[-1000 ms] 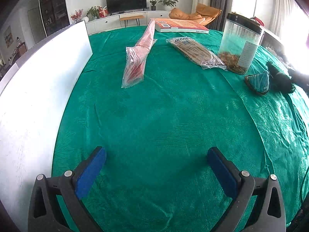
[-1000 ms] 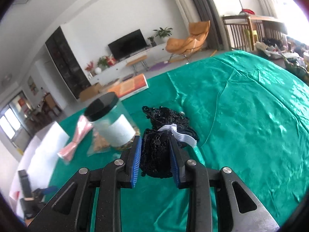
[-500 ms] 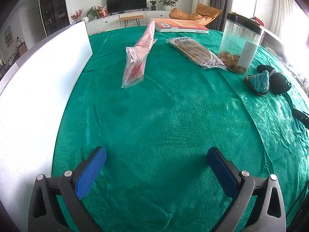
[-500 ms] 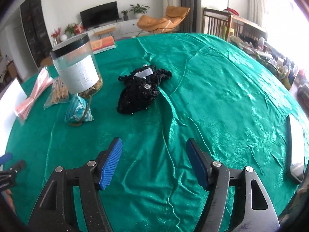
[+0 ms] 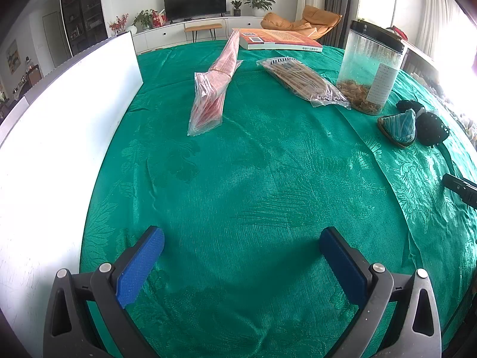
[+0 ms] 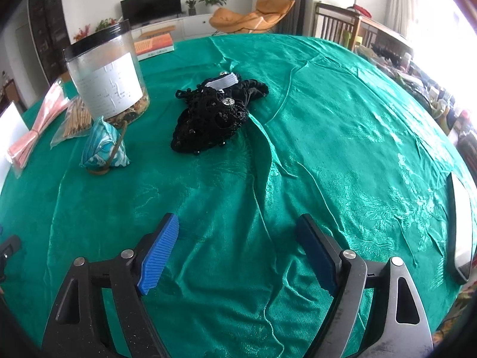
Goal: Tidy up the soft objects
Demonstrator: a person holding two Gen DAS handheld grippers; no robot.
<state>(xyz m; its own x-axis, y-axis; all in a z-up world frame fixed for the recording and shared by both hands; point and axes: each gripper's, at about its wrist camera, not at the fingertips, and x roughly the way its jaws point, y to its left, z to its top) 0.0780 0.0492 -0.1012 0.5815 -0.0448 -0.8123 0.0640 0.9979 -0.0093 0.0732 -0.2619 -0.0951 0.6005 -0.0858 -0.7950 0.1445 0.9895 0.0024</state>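
Observation:
A black lace bundle [image 6: 213, 119] with a white band lies on the green tablecloth, beside a teal patterned pouch [image 6: 104, 147]. My right gripper [image 6: 237, 235] hovers well short of the bundle, its jaws opening with nothing between them. In the left wrist view the same pouch [image 5: 399, 125] and black bundle [image 5: 429, 123] sit at the far right. My left gripper [image 5: 241, 249] stands open over bare cloth, empty. A black part of the right gripper [image 5: 460, 188] shows at the right edge.
A clear jar with a black lid [image 6: 105, 74] stands behind the pouch. A pink plastic-wrapped bundle [image 5: 216, 89], a bag of sticks [image 5: 302, 79] and a book [image 5: 277, 39] lie farther back. A white board [image 5: 59, 137] stands at the left. A phone [image 6: 460, 226] lies at the right edge.
The right gripper, shut on the black bundle a second ago, let it go beside the pouch, drew back and opened wide. The left gripper stayed still.

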